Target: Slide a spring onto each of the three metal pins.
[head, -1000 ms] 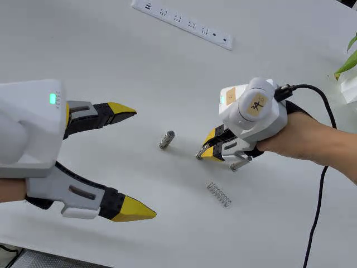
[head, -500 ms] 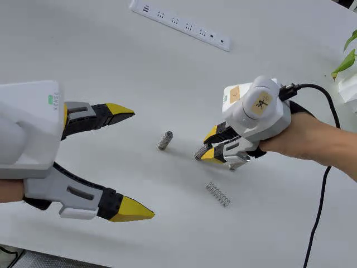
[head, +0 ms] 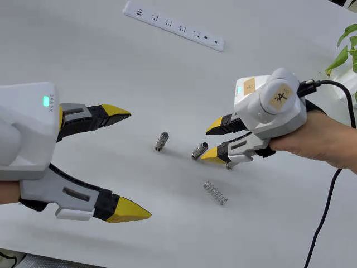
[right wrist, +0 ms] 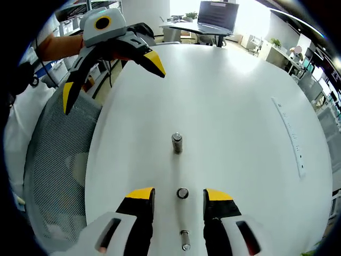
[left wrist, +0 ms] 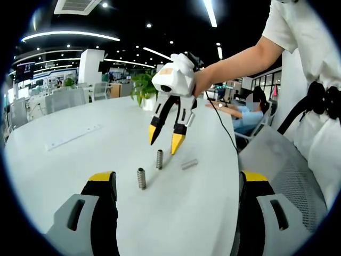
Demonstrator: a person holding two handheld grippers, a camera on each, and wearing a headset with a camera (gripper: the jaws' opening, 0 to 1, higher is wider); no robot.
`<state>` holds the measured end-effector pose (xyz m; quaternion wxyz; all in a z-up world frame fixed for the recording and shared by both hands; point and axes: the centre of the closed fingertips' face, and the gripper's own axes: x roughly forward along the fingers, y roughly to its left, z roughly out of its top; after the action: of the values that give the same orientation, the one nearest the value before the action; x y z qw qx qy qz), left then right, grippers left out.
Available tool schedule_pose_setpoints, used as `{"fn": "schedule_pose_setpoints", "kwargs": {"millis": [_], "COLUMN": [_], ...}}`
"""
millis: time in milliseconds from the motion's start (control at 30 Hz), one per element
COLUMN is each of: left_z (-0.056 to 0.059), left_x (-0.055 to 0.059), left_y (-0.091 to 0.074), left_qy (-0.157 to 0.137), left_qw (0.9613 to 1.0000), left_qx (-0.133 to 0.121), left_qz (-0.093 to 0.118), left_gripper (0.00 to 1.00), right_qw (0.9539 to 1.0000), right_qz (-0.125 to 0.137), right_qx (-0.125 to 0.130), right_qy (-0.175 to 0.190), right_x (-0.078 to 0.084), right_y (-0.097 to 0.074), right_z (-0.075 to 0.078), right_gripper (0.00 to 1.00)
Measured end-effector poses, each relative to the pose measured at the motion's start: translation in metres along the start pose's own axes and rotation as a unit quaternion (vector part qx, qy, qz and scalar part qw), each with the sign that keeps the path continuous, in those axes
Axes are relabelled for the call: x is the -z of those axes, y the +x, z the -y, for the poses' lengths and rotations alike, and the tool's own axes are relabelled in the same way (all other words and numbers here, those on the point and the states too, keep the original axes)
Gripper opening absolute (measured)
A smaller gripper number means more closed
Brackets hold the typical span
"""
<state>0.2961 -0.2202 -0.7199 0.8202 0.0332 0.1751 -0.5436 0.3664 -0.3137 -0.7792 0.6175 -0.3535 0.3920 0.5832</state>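
Head view: the right gripper (head: 211, 142) is held partly open and empty beside a spring-covered pin (head: 199, 151), probably to clear it. A loose spring (head: 215, 192) is left lying near, presumably for the bare pin (right wrist: 184, 234). The left gripper (head: 135, 164) is held wide open, empty.

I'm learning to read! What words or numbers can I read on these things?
Sticker on the right tool: one handwritten black mark, too blurred to read.
Tiny print by the green light on the left tool: too small to read.
Power strip: marks too small to read.
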Motion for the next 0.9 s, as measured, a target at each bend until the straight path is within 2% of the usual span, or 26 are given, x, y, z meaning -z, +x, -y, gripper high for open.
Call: {"fn": "schedule_pose_setpoints", "kwargs": {"millis": [333, 467, 900], "left_z": [0.004, 0.005, 0.012], "left_x": [-0.003, -0.004, -0.012], "left_y": [0.000, -0.001, 0.000], "left_qy": [0.010, 0.015, 0.035], "left_qw": [0.9999, 0.9997, 0.9986], "left_qx": [0.004, 0.006, 0.013], "left_qz": [-0.010, -0.016, -0.037], "left_gripper": [0.95, 0.95, 0.95], "right_qw": [0.9988, 0.9973, 0.9902], "right_qz": [0.043, 0.063, 0.108], "right_qx": [0.019, 0.029, 0.058], "right_qy": [0.016, 0.024, 0.067], "right_x": [-0.007, 0.002, 0.022], "right_y": [-0.026, -0.033, -0.066], "right_z": [-0.013, -0.008, -0.028], "right_gripper": [0.44, 0.49, 0.63]}}
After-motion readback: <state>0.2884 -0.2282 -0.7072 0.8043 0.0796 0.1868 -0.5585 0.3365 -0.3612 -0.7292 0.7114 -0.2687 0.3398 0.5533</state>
